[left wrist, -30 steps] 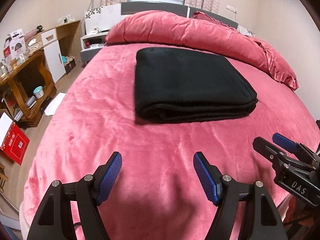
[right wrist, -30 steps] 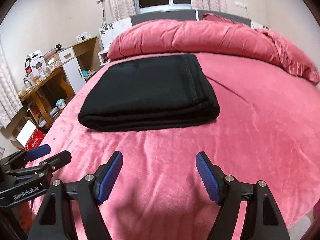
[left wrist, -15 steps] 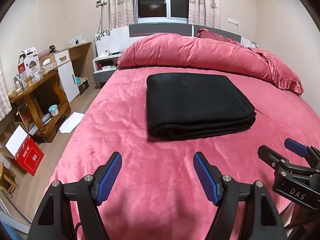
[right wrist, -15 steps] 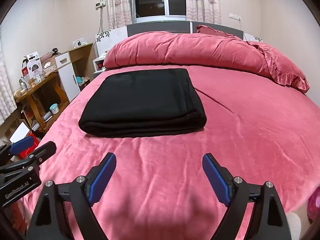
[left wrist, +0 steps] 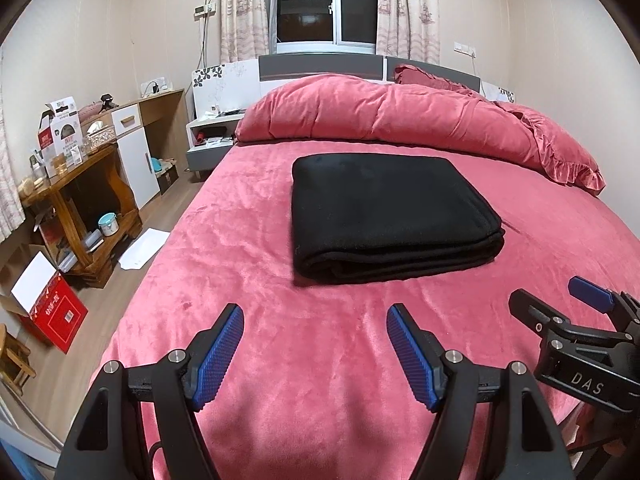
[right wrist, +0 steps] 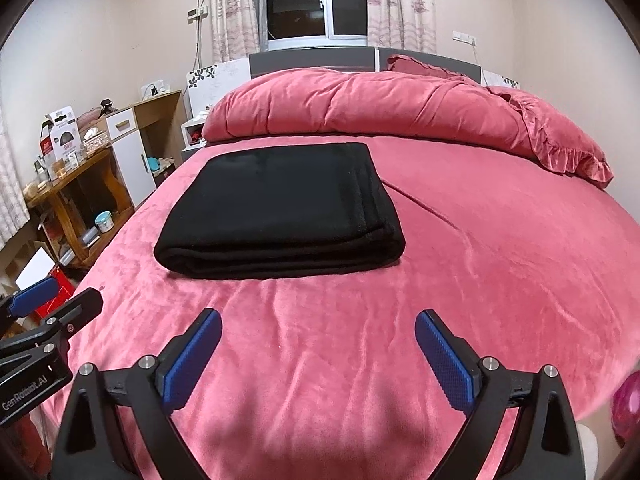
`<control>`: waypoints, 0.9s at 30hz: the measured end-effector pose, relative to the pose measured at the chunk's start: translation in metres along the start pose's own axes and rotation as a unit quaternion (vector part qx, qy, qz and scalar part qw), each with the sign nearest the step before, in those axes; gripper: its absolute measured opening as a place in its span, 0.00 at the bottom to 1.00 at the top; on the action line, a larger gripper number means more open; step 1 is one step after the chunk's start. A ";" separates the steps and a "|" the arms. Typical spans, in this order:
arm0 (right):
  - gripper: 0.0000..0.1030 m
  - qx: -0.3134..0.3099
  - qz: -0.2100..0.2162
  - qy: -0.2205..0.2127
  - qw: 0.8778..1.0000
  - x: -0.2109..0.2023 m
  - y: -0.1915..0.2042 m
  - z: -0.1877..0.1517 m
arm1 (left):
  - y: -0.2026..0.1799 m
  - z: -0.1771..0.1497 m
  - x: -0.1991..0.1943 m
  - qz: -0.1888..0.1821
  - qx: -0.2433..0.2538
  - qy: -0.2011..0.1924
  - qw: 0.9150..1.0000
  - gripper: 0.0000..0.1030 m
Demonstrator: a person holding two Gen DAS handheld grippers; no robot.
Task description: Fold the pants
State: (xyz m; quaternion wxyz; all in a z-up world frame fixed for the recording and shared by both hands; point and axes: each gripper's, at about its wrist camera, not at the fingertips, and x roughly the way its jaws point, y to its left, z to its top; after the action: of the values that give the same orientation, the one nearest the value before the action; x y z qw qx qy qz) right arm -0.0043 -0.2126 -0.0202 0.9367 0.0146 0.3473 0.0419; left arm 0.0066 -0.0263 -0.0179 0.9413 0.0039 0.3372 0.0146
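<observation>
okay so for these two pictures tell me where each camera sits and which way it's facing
Left wrist: on the left gripper, facing the headboard along the bed; open jaws below, right gripper at the right edge.
Right wrist: on the right gripper, facing likewise; open jaws below, left gripper at the left edge.
Shared: folded black pants, pink duvet, window.

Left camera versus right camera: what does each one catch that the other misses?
Only the left view shows white paper on the floor, and the right gripper at its edge. Only the right view shows a pink round thing at the bed's corner, and the left gripper. Both show the folded black pants on the pink bed, untouched, jaws open.
</observation>
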 end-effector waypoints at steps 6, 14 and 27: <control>0.95 0.003 0.003 0.002 1.000 0.000 0.000 -0.001 | 0.002 0.000 0.001 -0.002 -0.007 0.004 1.000 0.73; 0.95 -0.001 0.006 0.002 1.000 -0.001 0.002 -0.002 | 0.005 -0.002 0.004 -0.004 -0.013 0.011 1.000 0.73; 0.95 -0.003 0.011 0.008 1.000 0.001 0.003 -0.003 | 0.005 -0.002 0.004 -0.003 -0.013 0.013 1.000 0.73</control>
State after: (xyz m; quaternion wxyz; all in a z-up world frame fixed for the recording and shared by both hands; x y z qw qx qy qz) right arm -0.0055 -0.2094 -0.0228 0.9336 0.0154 0.3540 0.0530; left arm 0.0080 -0.0212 -0.0223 0.9369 -0.0091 0.3491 0.0162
